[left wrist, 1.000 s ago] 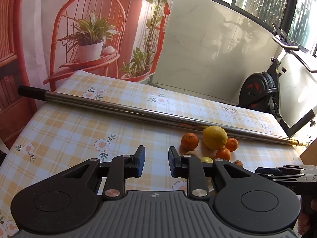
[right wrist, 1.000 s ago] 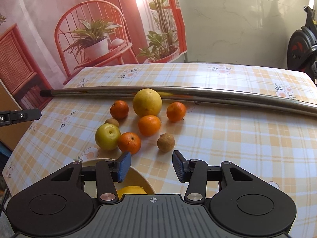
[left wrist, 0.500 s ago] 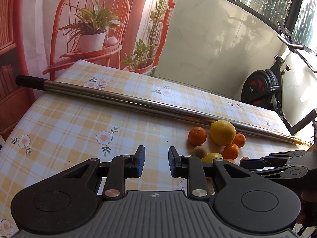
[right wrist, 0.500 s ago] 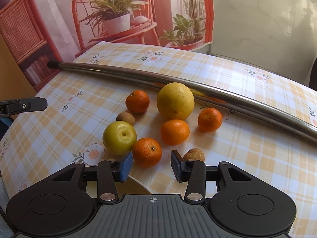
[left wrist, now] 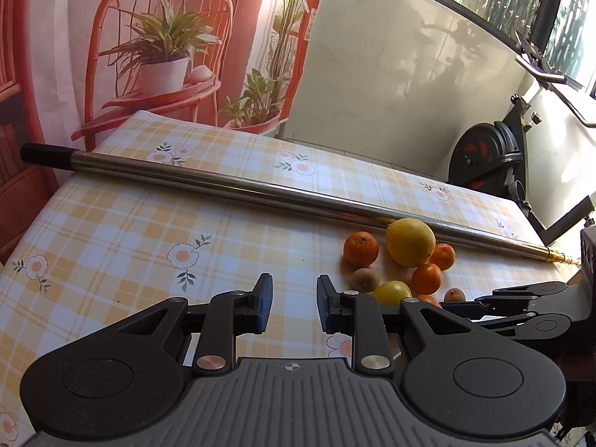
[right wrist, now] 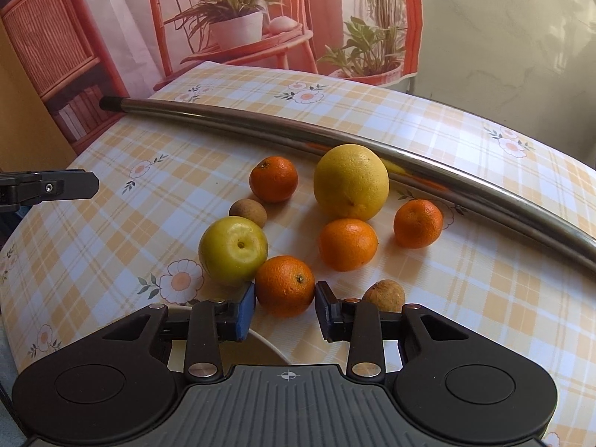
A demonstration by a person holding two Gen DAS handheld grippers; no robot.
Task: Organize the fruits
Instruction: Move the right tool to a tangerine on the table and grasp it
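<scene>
Right black two-finger gripper (right wrist: 285, 307) angled down at the checked, flowered tablecloth (right wrist: 111, 231), jaws just closing around the nearest small orange mandarin (right wrist: 285, 285), pads at its sides, contact unclear. Just beyond, a yellow-green round apple (right wrist: 232, 249), then a large yellow citrus (right wrist: 350, 181) against a long steel pole (right wrist: 260, 126). Left black gripper (left wrist: 294, 303) tilted down over bare cloth, jaws at their narrowest, empty. From its side only: a black exercise bike (left wrist: 488, 156).
</scene>
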